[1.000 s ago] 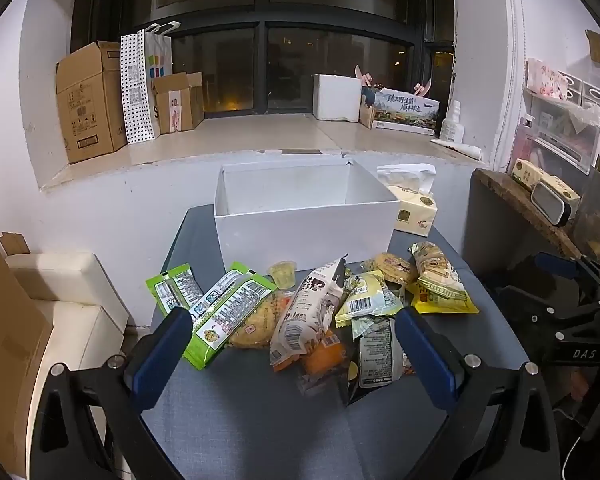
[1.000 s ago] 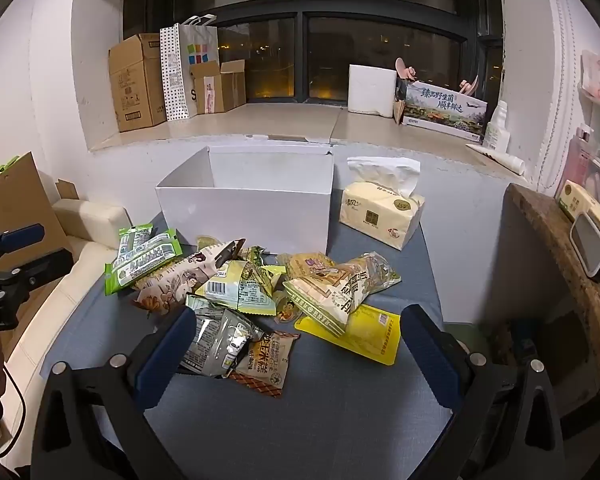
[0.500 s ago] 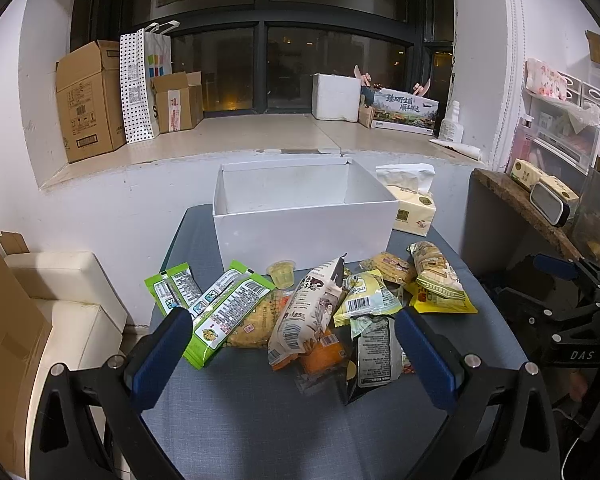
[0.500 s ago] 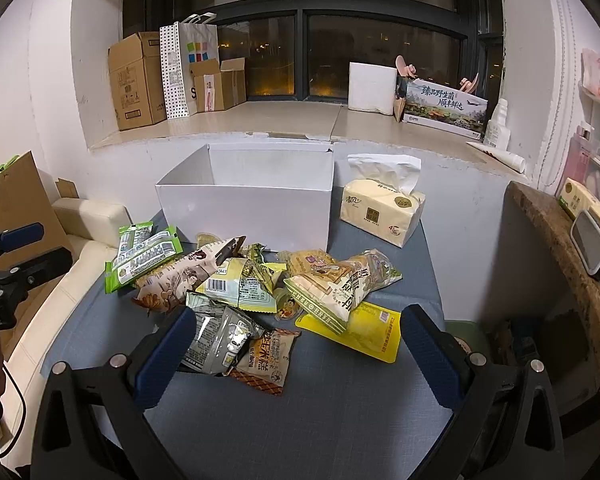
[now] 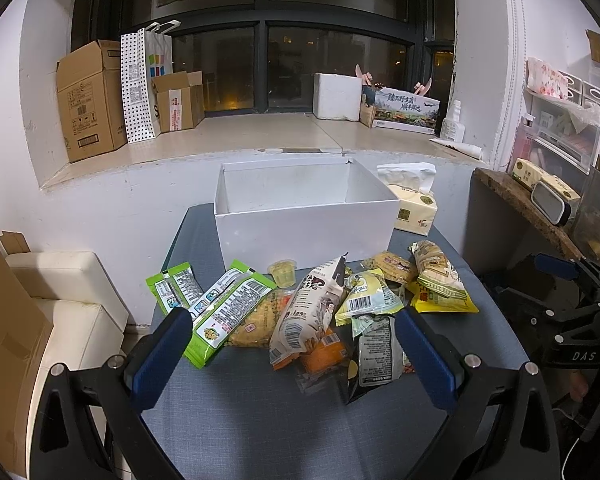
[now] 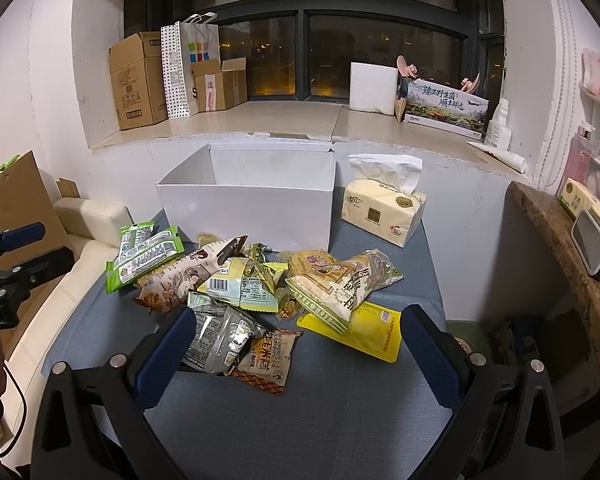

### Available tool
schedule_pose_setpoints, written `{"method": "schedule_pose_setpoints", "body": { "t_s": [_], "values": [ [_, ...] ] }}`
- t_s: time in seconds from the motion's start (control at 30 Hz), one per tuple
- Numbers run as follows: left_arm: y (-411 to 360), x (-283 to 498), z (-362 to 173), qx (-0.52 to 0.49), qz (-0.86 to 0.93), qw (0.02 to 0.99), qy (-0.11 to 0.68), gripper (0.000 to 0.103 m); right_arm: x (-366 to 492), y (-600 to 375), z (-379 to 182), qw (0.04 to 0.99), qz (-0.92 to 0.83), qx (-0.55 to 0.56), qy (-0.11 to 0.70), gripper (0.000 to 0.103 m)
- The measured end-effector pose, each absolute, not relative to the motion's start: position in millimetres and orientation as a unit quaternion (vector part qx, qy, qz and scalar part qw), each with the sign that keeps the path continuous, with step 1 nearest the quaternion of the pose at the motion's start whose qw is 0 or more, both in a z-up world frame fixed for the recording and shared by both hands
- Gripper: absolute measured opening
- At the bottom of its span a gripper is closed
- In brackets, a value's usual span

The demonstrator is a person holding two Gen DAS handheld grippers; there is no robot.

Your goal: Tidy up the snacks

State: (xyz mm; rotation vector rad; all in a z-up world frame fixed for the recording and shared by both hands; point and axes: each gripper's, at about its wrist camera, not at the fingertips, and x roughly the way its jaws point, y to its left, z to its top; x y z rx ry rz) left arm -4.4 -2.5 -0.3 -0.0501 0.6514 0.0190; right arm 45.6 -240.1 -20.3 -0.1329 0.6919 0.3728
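Observation:
A heap of snack packets (image 5: 324,312) (image 6: 256,284) lies on the grey table (image 5: 260,420), in front of an open white box (image 5: 304,216) (image 6: 252,204) whose inside looks bare. Green packets (image 5: 216,308) sit at the heap's left, a yellow pouch (image 6: 360,330) at its right. My left gripper (image 5: 296,344) hovers open at the near edge, its blue fingers apart on either side of the heap. My right gripper (image 6: 296,344) is likewise open, short of the dark packets (image 6: 220,336). Neither holds anything.
A tissue pack (image 5: 414,208) (image 6: 382,208) stands right of the box. Cardboard boxes (image 5: 92,100) and a dotted bag (image 5: 140,84) line the window ledge. A cream seat (image 5: 68,300) is at left, a wooden shelf (image 6: 560,248) at right.
Both views have shifted only slightly; the snacks and box stay put and both grippers remain open.

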Motion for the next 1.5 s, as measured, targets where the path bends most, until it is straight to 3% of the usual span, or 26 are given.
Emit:
{"method": "schedule_pose_setpoints", "body": {
  "t_s": [1.5],
  "values": [
    [-4.4, -4.8, 1.5, -0.018, 0.009, 0.947, 0.32, 0.103, 43.8, -241.2, -22.6, 0.92, 0.184, -0.061, 0.34, 0.103]
  ]
}}
